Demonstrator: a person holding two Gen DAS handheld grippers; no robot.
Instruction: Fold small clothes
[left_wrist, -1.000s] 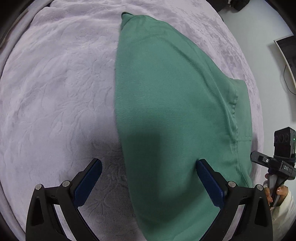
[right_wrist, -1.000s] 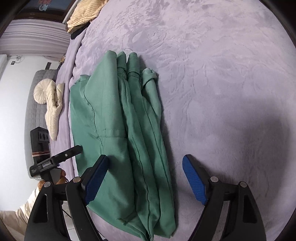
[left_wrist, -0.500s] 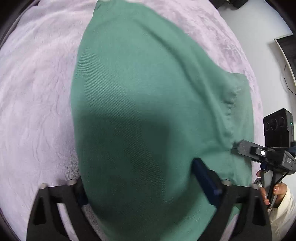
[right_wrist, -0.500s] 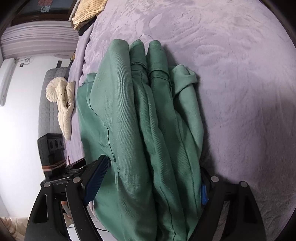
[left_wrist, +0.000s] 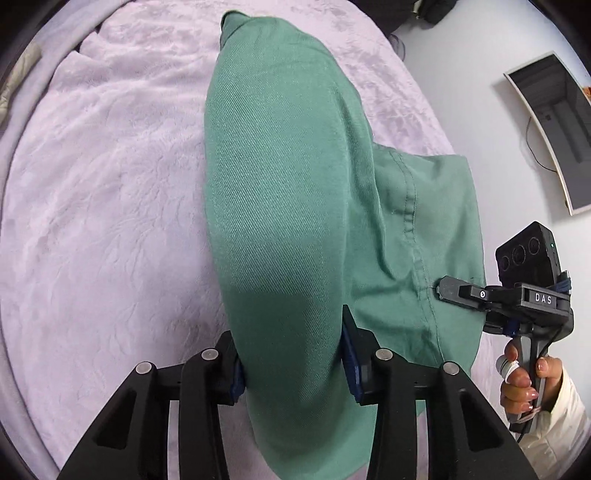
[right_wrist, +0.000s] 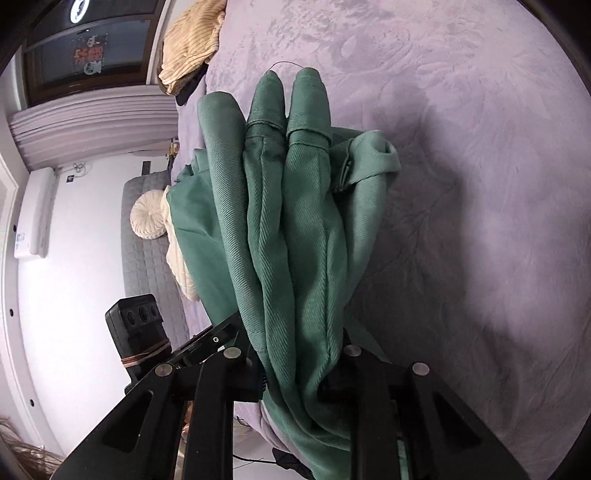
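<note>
You are at the pick-up step of a fold: both grippers have hold of the green garment (left_wrist: 280, 192), which lies along the lavender plush bedspread (left_wrist: 103, 184) near its edge, with the near end coming off the bed.

Your left gripper (left_wrist: 291, 354) has a thick, smooth roll of the green twill between its blue pads (left_wrist: 349, 347), and its jaws are closing on that cloth. Your right gripper (right_wrist: 299, 365) has the bunched, pleated end of the same garment between its fingers, several seamed folds gathered together, and its jaws are closing too. In the left wrist view you can see the right gripper's tip at the seam on the garment's side panel, with your hand (left_wrist: 521, 384) on its handle.

The far end, with its two hemmed tips (right_wrist: 291, 92), rests on the bedspread. It reads as small trousers or shorts, though I cannot tell for certain.

For the next move, I would let both grips settle before lifting further, since the right bundle is thick and layers could slip out. Then carry the held end over towards the far hems, keeping both grippers level with each other so the fold lands square.
</note>
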